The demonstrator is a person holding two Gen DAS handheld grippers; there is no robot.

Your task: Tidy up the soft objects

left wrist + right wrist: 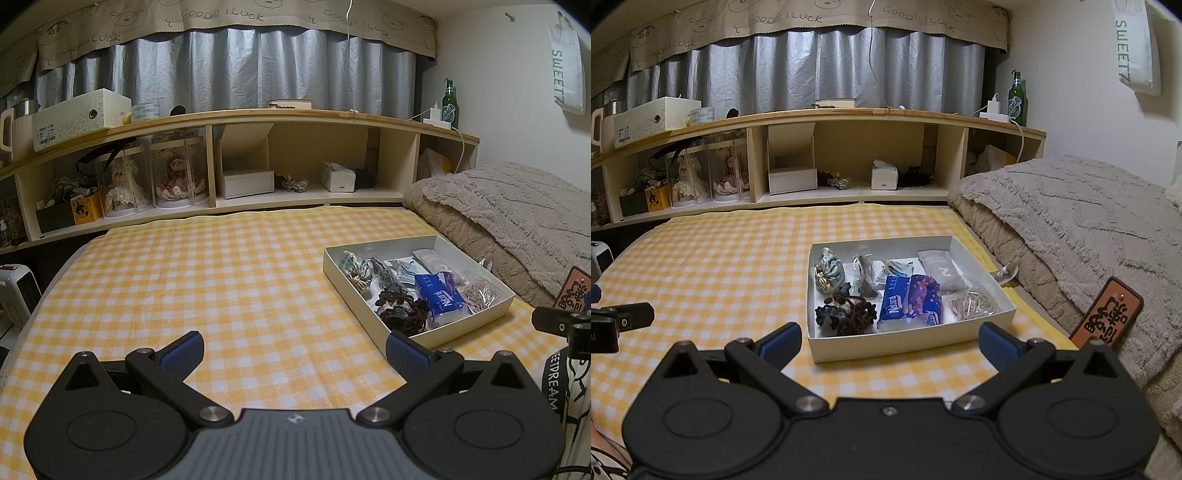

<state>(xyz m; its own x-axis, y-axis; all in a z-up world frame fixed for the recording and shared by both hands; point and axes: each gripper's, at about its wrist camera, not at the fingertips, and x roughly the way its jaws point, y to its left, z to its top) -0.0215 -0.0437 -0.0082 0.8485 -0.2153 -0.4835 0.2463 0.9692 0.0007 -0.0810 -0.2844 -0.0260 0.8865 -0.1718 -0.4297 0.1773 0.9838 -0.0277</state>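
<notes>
Both tongs hang spread apart with nothing between their blue pads: our left tongs [293,352] over bare yellow checked cloth [221,280], our right tongs [889,343] just short of the white box [908,343]. That shallow box lies on the cloth near the bed's right side, its long axis running left to right in the right wrist view. Inside sit a blue tissue pack [910,301] lying lengthwise toward us, a dark crocheted piece [847,312], a drawstring pouch [829,273] and a grey sachet [942,273]. We see wide open cloth to the box's left; a grey blanket [1078,218] crowds its right edge, and the shelf [849,118] bounds the far side.
</notes>
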